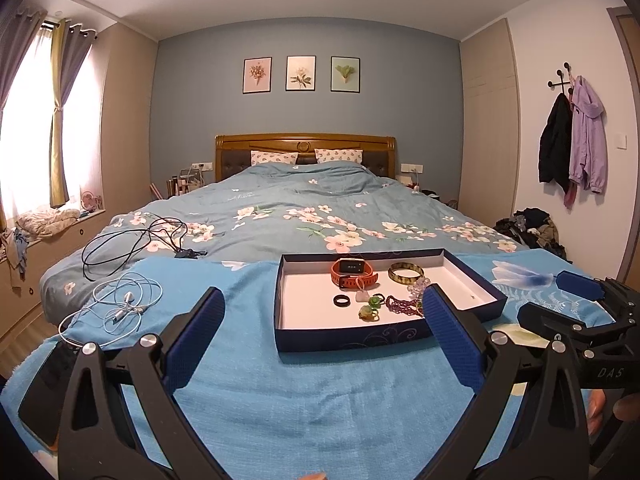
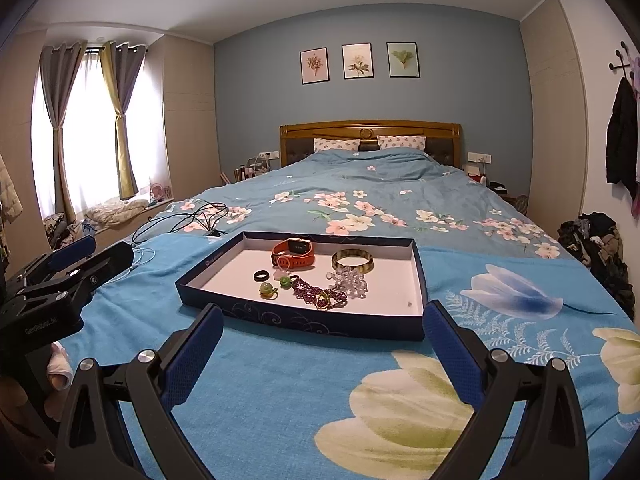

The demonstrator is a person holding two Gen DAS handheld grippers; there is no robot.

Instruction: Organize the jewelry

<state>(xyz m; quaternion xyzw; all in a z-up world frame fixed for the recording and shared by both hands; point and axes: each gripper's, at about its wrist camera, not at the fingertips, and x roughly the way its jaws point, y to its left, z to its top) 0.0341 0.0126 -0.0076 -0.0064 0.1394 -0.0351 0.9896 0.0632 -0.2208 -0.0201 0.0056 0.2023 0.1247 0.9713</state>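
**Both grippers wide open, jewelry in the box on the bed**

A dark blue box [image 2: 320, 322] with a white inside sits on a bright blue blanket [image 2: 280, 380] at the near end of the bed [image 2: 360, 184]. All the jewelry lies in the middle and far part of the box. There is an orange watch [image 2: 293, 254] at the far side, a green and yellow bangle [image 2: 353, 261] just to its right, a black ring [image 2: 261, 275], two small green rings [image 2: 268, 289], a purple bead bracelet [image 2: 316, 292] and a clear bead bracelet [image 2: 352, 280]. The left and right ends of the box floor are bare.

The left gripper [image 1: 320, 328] is open wide and holds nothing. Its right finger covers part of the box's near right edge. The right gripper [image 2: 320, 340] is also open wide and holds nothing. It hangs just in front of the box's near wall.

There is lots of bare blanket near the box on all sides. A white cable [image 1: 120, 304] and a black cable [image 1: 132, 244] lie far to the left, well apart from the box.
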